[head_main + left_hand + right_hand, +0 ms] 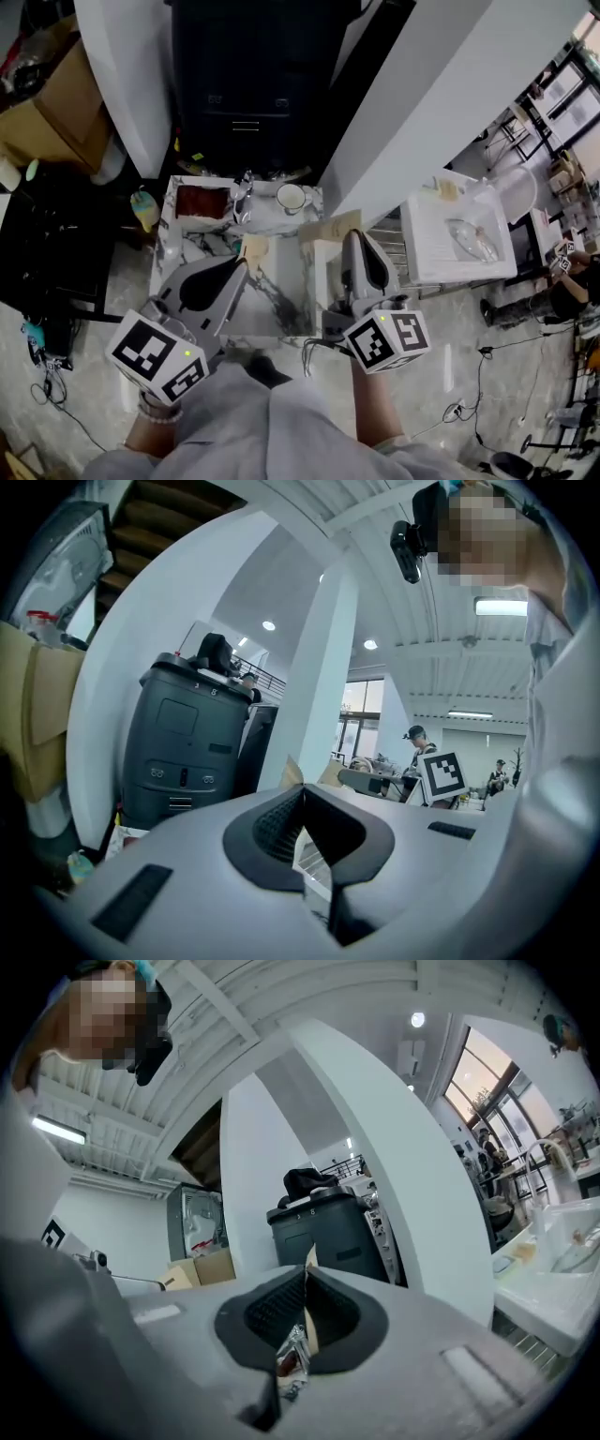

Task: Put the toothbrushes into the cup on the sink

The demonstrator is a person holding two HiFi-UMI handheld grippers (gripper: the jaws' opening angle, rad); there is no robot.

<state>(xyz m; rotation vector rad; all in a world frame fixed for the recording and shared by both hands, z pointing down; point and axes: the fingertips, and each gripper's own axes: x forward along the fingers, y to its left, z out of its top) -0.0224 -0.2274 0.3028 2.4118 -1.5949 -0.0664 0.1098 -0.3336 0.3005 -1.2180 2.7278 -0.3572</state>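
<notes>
You are holding the left gripper (241, 266) and right gripper (354, 235) low in the frame over the marble counter (281, 305), each with its jaws pressed together on nothing. The cup (292, 197) is standing at the counter's far edge, just above centre. No toothbrush is showing clearly among the clutter left of the cup, so you should be locating one first. Be spreading one pair of jaws before lowering, and gripping the handle mid-length so it goes in upright.

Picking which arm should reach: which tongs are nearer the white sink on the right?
Right. The right tongs sit just left of the white sink; the left tongs are farther left, over the other side of the marble counter.
</notes>
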